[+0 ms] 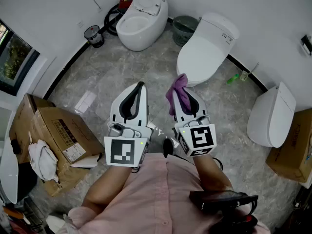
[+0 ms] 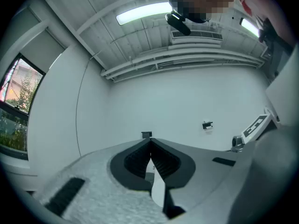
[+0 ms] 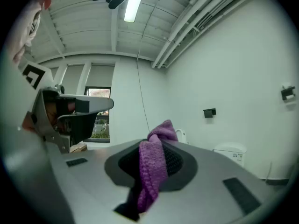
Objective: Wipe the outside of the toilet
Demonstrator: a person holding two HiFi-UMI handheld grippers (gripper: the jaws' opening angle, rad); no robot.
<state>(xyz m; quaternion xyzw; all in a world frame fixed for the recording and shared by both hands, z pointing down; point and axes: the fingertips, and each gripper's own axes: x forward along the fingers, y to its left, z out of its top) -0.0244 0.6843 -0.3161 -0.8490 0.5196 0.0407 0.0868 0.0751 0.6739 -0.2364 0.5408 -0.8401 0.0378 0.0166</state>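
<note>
Ahead of both grippers, on grey marbled floor tiles point(image 1: 97, 82), the nearest toilet point(image 1: 207, 48) is standing against the white wall. It is a smooth, glossy white oval with its lid down, and the small print on its tank is too fine to read. Nearer the person, the purple cloth point(image 1: 176, 89) is hanging clear of the bowl, a nubby knitted strip bunched into a knot at its top. The right gripper point(image 1: 185, 96) is pinching that cloth between ribbed black pads, jaws closed on it. Beside it the left gripper point(image 1: 140, 86) is gripping nothing, its jaws pressed together. Each is carrying a white cube with black square markers. Farther left a second white toilet point(image 1: 141, 21) is sitting with its seat raised, and a dark mesh waste basket point(image 1: 185, 28) is standing between the two. A third toilet point(image 1: 273, 113) is standing at the right. A cardboard box point(image 1: 56, 135) at the left is bearing an unreadable printed label, with a crumpled white rag point(image 1: 41, 160) lying on it.
</note>
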